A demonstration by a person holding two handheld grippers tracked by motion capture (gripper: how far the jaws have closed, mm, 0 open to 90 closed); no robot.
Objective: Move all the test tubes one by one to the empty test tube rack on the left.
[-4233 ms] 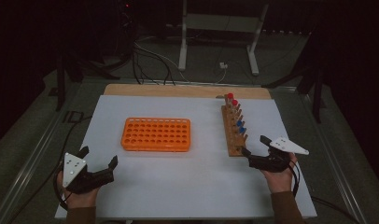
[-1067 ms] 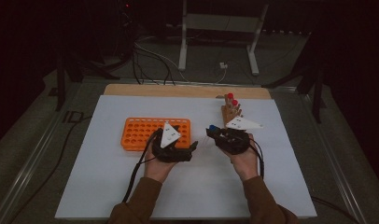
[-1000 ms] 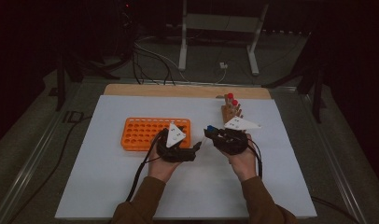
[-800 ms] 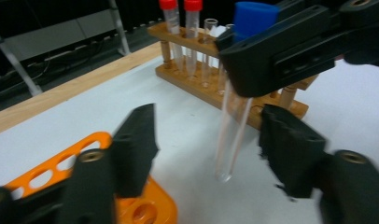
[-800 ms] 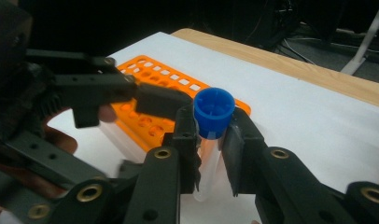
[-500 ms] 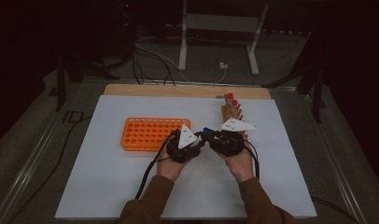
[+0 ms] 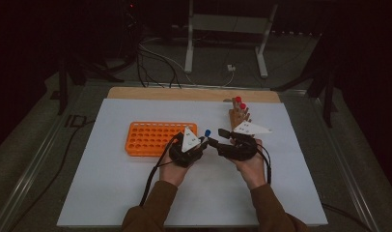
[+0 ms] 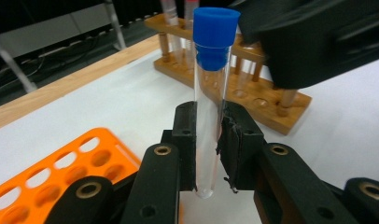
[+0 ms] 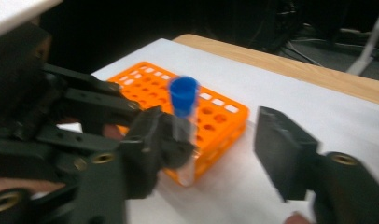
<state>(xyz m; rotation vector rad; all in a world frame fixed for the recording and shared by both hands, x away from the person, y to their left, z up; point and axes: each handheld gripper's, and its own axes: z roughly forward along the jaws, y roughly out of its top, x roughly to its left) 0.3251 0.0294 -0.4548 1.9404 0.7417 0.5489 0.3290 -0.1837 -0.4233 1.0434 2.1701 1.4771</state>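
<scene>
Tube [image 8: 208, 100], blue cap up, upright in centre of left gripper view, clamped low between jaws of my left gripper [image 8: 207, 149]. Right gripper [image 7: 222, 139] just beside, jaws spread, released. Orange rack [image 7: 158, 138] lies left of tube in high view; left hand nearer.

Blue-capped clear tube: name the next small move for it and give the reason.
Probably carry the blue-capped clear plastic tube toward the orange perforated plastic rack and line it over an empty hole. The left gripper has its jaws shut on the tube, upright, while the right gripper has its jaws open and apart from it. The rack's holes look empty and lie close by.
</scene>
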